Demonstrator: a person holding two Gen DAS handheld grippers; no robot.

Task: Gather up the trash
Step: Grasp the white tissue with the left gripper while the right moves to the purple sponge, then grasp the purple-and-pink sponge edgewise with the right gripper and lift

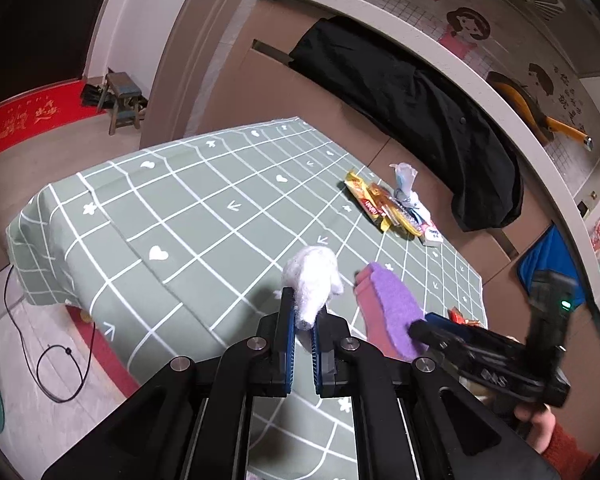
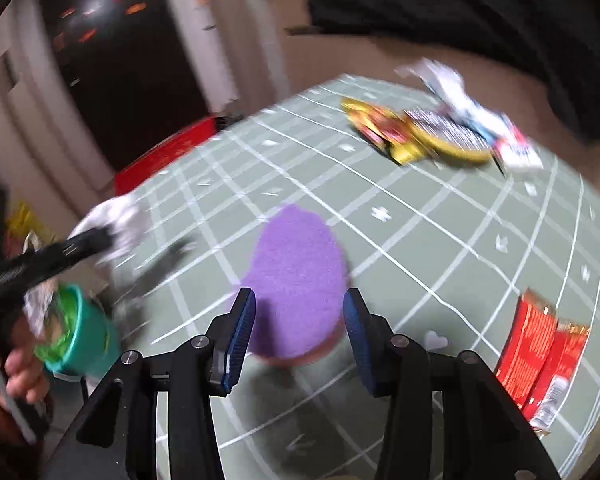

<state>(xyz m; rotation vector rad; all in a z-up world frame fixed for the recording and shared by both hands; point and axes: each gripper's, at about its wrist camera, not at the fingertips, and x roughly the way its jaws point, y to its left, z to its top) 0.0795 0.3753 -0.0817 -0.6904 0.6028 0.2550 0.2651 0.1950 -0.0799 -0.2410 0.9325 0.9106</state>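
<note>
My left gripper (image 1: pixel 303 322) is shut on a crumpled white tissue (image 1: pixel 314 280) and holds it above the green checked tablecloth (image 1: pixel 204 216). The tissue (image 2: pixel 116 220) also shows in the right wrist view, over the table's left edge. My right gripper (image 2: pixel 298 320) is open, its blue pads on either side of a purple and pink sponge (image 2: pixel 296 276) without touching it. The sponge (image 1: pixel 388 312) also shows in the left wrist view. Yellow and red snack wrappers (image 1: pixel 384 204) with white plastic lie at the far right. A red wrapper (image 2: pixel 536 356) lies at the near right.
A teal bin lined with a green bag (image 2: pixel 78 336) stands below the table's left edge. A black coat (image 1: pixel 412 116) hangs on the cabinet behind the table. A black cable (image 1: pixel 52 356) lies on the floor, with a small stool (image 1: pixel 122 100) farther off.
</note>
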